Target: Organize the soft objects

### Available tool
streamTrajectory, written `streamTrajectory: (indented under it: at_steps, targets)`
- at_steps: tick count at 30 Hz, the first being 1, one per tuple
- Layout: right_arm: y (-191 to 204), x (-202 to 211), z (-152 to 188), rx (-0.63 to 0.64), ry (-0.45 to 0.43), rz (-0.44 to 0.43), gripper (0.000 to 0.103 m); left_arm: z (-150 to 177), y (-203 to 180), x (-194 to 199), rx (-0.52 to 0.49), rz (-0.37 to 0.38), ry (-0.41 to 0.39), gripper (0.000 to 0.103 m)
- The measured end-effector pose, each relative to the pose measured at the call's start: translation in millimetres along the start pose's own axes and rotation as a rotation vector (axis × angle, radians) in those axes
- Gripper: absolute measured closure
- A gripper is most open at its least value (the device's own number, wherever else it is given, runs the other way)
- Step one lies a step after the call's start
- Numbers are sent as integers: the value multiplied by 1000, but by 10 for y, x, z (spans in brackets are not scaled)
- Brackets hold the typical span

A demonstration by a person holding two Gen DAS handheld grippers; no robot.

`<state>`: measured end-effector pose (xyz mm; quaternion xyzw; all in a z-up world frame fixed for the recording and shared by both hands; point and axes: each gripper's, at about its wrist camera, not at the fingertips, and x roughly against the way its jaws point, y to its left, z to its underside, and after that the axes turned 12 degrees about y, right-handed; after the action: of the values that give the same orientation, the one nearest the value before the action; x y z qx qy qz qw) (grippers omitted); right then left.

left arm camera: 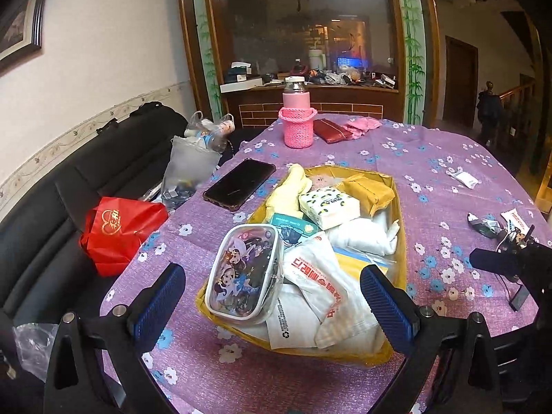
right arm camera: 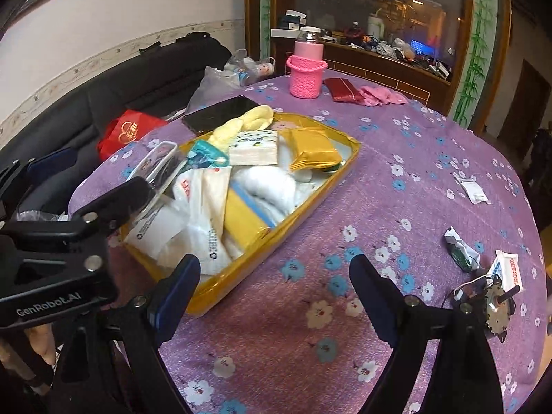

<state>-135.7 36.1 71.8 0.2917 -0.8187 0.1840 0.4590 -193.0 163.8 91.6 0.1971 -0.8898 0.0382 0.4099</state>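
**Yellow tray filled, both grippers empty**

The yellow tray (left arm camera: 400,241) sits mid-table, its long axis running away from the left gripper (left arm camera: 272,300) (body marked "GenRobot.AI"). That gripper and the right gripper (right arm camera: 276,286) stand spread wide, holding nothing.

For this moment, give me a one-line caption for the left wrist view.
Open left gripper over a yellow tray of soft packets, cartoon pouch nearest, on a purple floral tablecloth.

Yellow tray (left arm camera: 400,207) heaped with soft packets; cartoon pouch (left arm camera: 243,270) atop
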Motion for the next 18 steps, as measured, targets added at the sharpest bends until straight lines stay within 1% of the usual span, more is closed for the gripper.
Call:
streamTrajectory:
  at_steps: [4, 12, 15, 18]
  targets:
    - [24, -21, -8, -6, 5, -8, 15, -2, 17, -8, 8, 13, 5, 1]
    - [106, -100, -34, -1, 22, -15, 15, -24, 130, -113, 47, 66, 25, 1]
    - [138, -117, -50, 4, 24, -20, 15, -15, 133, -135, 43, 34, 17, 1]
    - [149, -123, -60, 3, 22, -24, 15, -15, 137, -149, 44, 34, 24, 1]
